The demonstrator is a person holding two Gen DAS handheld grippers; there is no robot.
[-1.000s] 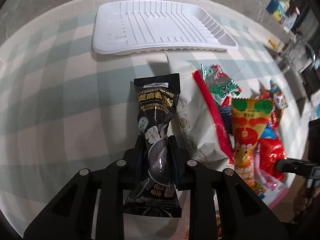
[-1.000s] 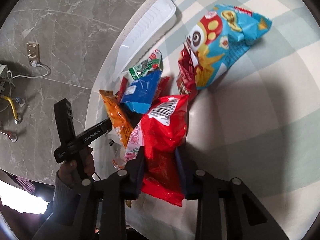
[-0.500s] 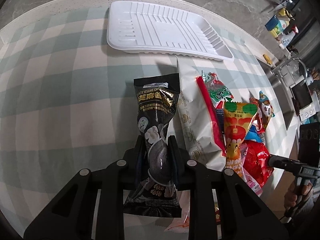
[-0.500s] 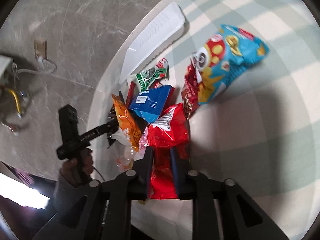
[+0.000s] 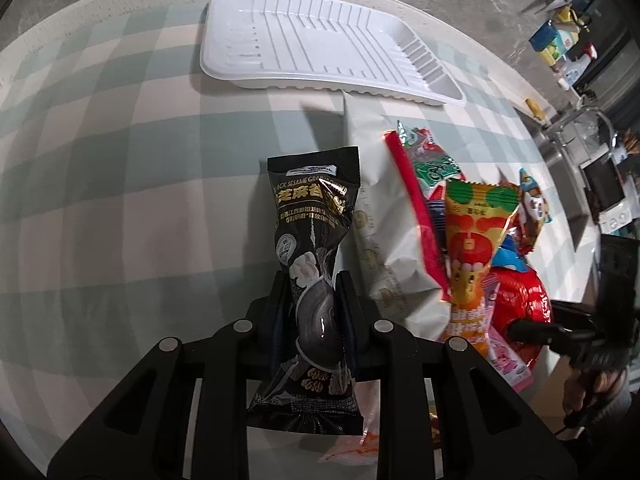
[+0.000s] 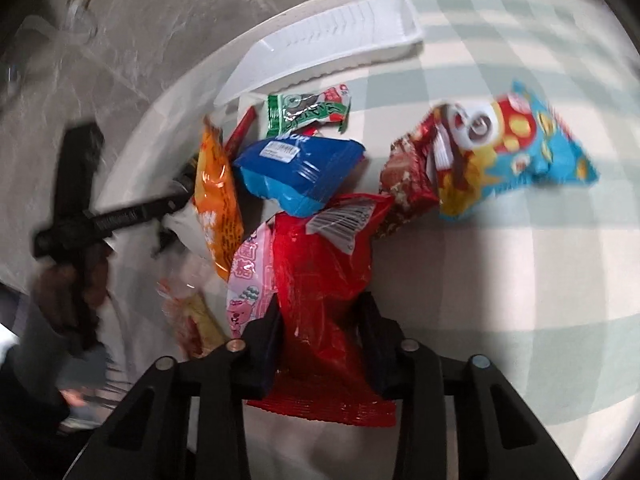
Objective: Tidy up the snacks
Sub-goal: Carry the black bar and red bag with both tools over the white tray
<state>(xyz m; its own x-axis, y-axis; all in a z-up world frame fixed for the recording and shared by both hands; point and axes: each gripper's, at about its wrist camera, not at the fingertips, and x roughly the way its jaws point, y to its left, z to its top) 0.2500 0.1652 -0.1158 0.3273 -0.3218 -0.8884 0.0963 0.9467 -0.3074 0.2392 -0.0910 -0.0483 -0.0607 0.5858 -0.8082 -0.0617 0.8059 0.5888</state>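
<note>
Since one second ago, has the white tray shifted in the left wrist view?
Yes, but only in the picture: the white tray and the checked tablecloth slid right together, so the camera moved, not the tray.

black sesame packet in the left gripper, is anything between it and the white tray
Nothing visible. The black sesame packet has only bare checked tablecloth ahead up to the white tray, which is empty. The snack pile lies off to the right.

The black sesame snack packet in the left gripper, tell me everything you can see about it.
The black sesame packet is a glossy black plastic pouch with gold lettering, a white label near its top seal and crimped ends. It points away from the camera, toward the white tray. The left gripper is shut on its bulging lower half. Its right edge overlaps a white bag.
</note>
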